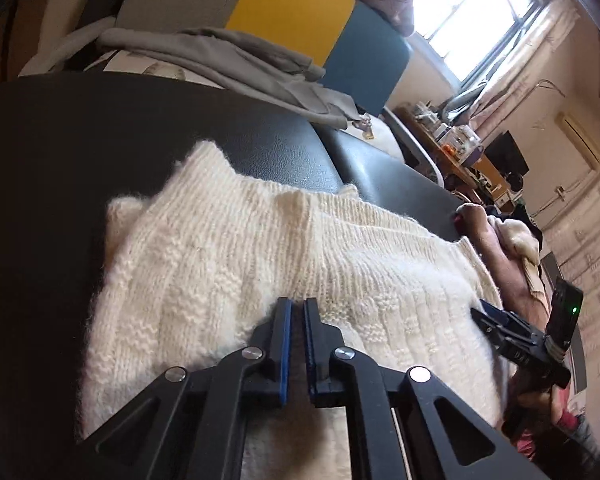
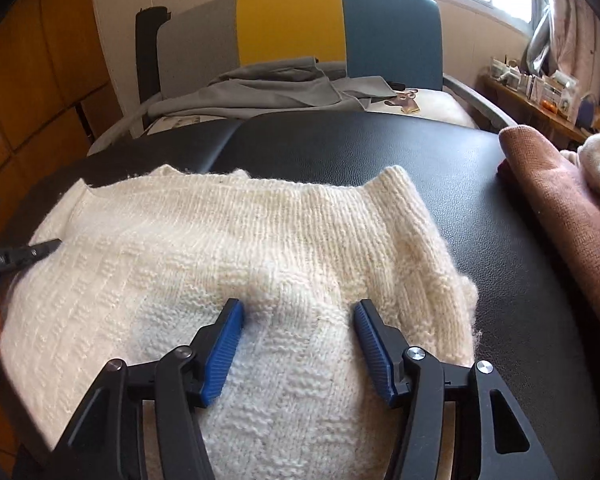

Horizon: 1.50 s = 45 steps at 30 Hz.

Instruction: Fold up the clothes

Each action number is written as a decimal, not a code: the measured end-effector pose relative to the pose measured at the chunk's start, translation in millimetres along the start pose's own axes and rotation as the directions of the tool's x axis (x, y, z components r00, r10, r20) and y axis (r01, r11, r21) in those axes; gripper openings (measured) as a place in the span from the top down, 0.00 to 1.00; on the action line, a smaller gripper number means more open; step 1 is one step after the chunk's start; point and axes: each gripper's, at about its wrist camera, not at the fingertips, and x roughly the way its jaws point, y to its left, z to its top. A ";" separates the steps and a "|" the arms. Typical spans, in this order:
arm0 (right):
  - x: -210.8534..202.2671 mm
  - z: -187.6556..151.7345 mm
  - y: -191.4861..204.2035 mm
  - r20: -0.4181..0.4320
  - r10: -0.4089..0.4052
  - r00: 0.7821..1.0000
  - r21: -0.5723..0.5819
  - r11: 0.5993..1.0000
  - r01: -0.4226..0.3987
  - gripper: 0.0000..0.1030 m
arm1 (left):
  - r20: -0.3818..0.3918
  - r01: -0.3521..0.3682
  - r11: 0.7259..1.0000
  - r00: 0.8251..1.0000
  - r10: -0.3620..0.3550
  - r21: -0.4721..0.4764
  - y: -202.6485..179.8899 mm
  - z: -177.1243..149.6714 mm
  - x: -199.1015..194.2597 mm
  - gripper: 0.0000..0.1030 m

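The left hand-held gripper (image 1: 296, 308) is seen nearly closed, empty, above the cream sweater (image 2: 236, 248); the right hand-held gripper (image 2: 298, 312) is held wide over it on the black worktop (image 2: 500, 280).

Cream ribbed-knit sweater (image 2: 236, 264) on black table (image 2: 380, 148); blue-padded claws

no legible text, labels or numbers

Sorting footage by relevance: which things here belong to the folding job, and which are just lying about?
Job:
cream knit sweater
left claw
right claw
black table

Lying about:
grey garment
brown cloth
colour-block chair
cluttered shelf
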 end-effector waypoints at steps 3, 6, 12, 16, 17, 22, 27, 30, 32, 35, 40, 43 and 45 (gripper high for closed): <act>0.9 4.1 -0.9 -0.018 0.008 1.000 0.017 1.000 -0.008 0.42 | 0.034 -0.048 0.992 0.998 0.044 0.116 -20.4 4.5 -9.9 0.84; -6.7 15.6 4.4 -0.028 -0.002 1.000 0.030 1.000 0.003 0.42 | 0.035 -0.051 0.977 0.998 0.045 0.206 -35.3 8.1 -14.2 0.84; -14.5 46.6 53.1 -0.001 0.093 0.996 -0.093 0.991 -0.092 0.40 | -0.098 0.003 0.963 0.995 0.025 0.271 -44.6 26.5 24.0 0.84; 15.0 43.5 67.8 -0.090 0.025 0.996 -0.149 0.988 -0.038 0.40 | -0.160 0.009 0.976 0.987 0.027 0.219 -39.4 46.8 56.9 0.84; 22.6 39.2 64.5 -0.115 0.013 0.993 -0.136 0.990 -0.029 0.40 | -0.166 0.004 0.982 0.986 0.028 0.191 -36.2 51.8 64.5 0.84; 22.6 21.1 47.9 -0.062 0.064 0.996 -0.050 0.996 -0.068 0.38 | -0.047 -0.022 0.985 0.998 0.031 0.170 -32.2 49.4 74.8 0.85; 21.6 20.5 48.2 -0.048 0.069 0.996 -0.045 0.996 -0.072 0.36 | -0.027 -0.061 0.984 0.997 0.067 0.169 -36.0 43.1 68.8 0.84; 6.8 23.4 38.0 -0.044 0.137 0.990 0.003 0.991 -0.137 0.34 | -0.001 -0.128 0.972 0.991 0.131 0.194 -46.1 41.3 58.9 0.84; -5.5 25.7 29.7 -0.039 0.192 0.981 0.042 0.981 -0.190 0.34 | 0.051 -0.158 0.964 0.987 0.151 0.216 -56.1 38.1 40.9 0.84; -37.4 21.3 3.3 0.010 0.305 0.952 0.126 0.944 -0.304 0.24 | 0.107 -0.107 0.971 0.991 0.086 0.212 -72.5 24.0 5.0 0.83; -88.2 -35.8 -71.0 0.071 0.497 0.865 0.349 0.800 -0.488 0.10 | 0.069 0.070 0.955 0.993 -0.093 0.288 -123.5 -11.1 -13.5 0.83; -97.6 -82.4 -105.8 0.110 0.540 0.834 0.487 0.703 -0.519 0.10 | -0.009 0.139 0.919 0.989 -0.146 0.369 -164.6 -31.6 2.8 0.83; -97.9 -104.1 -115.8 0.140 0.561 0.816 0.530 0.654 -0.540 0.10 | -0.072 0.187 0.894 0.982 -0.173 0.408 -190.4 -45.6 16.9 0.83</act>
